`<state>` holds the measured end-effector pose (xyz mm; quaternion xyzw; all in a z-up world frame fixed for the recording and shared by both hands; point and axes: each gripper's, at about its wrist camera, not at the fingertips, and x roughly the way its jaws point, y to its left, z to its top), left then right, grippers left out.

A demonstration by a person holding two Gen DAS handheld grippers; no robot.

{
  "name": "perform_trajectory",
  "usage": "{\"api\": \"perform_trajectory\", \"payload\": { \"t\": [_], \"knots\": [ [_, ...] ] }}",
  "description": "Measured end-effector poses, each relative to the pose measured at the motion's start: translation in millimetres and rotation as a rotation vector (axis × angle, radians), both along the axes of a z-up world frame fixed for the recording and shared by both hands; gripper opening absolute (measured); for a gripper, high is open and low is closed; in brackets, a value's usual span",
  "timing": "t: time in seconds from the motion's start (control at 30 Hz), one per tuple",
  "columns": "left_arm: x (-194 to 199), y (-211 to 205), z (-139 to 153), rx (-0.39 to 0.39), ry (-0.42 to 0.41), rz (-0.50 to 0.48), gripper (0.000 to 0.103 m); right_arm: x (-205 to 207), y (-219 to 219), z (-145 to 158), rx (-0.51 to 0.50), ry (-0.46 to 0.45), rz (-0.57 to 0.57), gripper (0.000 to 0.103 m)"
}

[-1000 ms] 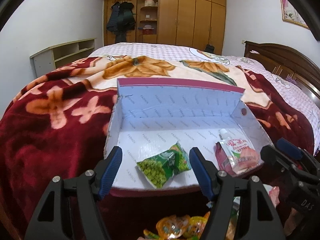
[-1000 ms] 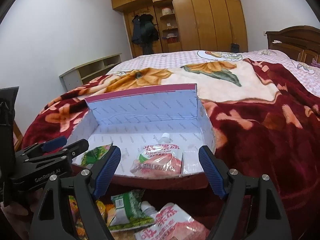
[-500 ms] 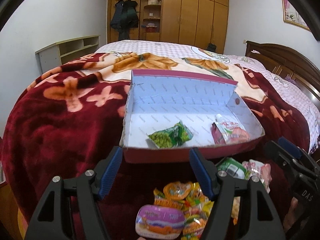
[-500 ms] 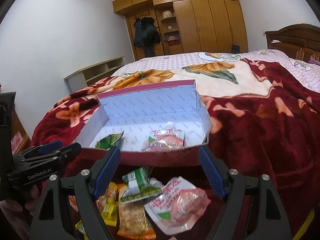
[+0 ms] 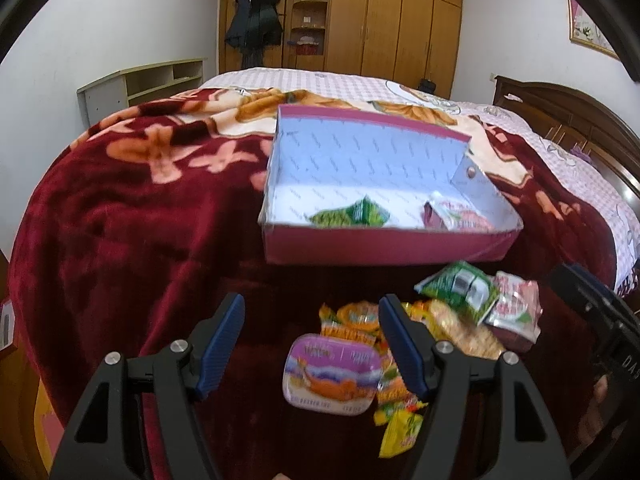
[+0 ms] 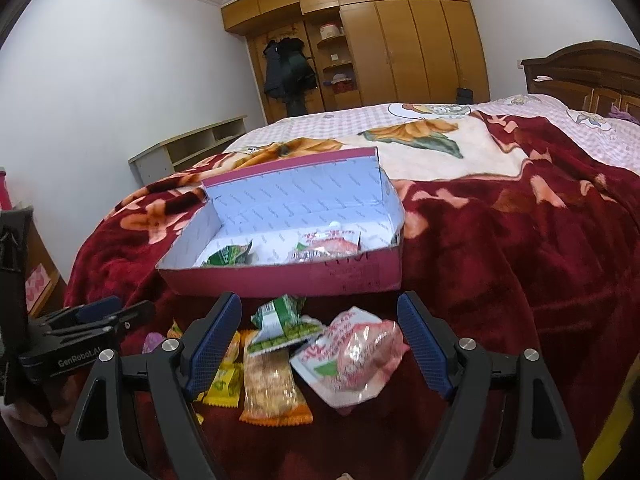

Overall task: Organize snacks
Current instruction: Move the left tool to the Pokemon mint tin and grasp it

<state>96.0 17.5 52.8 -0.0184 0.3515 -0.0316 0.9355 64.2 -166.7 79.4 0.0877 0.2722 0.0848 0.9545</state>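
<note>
While you look along your left gripper (image 5: 312, 340), its blue fingers (image 5: 222, 346) stand spread wide with nothing between them, hovering above the red floral blanket (image 5: 120, 220); just beyond the tips lies a loose pile of snacks, with a purple-lidded cup (image 5: 332, 374) nearest, yellow and orange packets (image 5: 394, 404) beside it, and a green packet (image 5: 460, 290) and a pink pouch (image 5: 516, 308) further right; past the pile sits the open red box (image 5: 384, 246), holding a green pea packet (image 5: 350, 216) and a pink spouted pouch (image 5: 452, 218) side by side; your right gripper (image 5: 600, 320) shows at the right edge. From the right wrist view, your right gripper (image 6: 320, 340) is likewise released, jaws wide and empty; between and just ahead of its fingers lie a green packet (image 6: 280, 322), a pink pouch (image 6: 352, 354) and an orange cracker packet (image 6: 270, 392); the box (image 6: 288, 276) sits behind them, and your left gripper (image 6: 80, 336) hangs at the left, its jaws unclear here.
</note>
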Motion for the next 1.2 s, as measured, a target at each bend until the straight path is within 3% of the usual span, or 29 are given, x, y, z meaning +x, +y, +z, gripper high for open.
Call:
{"api": "perform_trajectory", "payload": {
  "t": [0.57,0.67,1.2],
  "knots": [
    [-19,-12,-36,0.015,0.044,-0.065,0.074,-16,-15,-29,-0.01,0.051,-0.04,0.082],
    [-18,-15,-40,0.025,0.041,-0.073,0.081,-15,-17,-32,-0.006,0.053,-0.043,0.082],
    [-4,-9,-54,0.037,0.037,-0.026,0.082,-12,-16,-45,0.011,0.08,-0.028,0.082]
  ]
}}
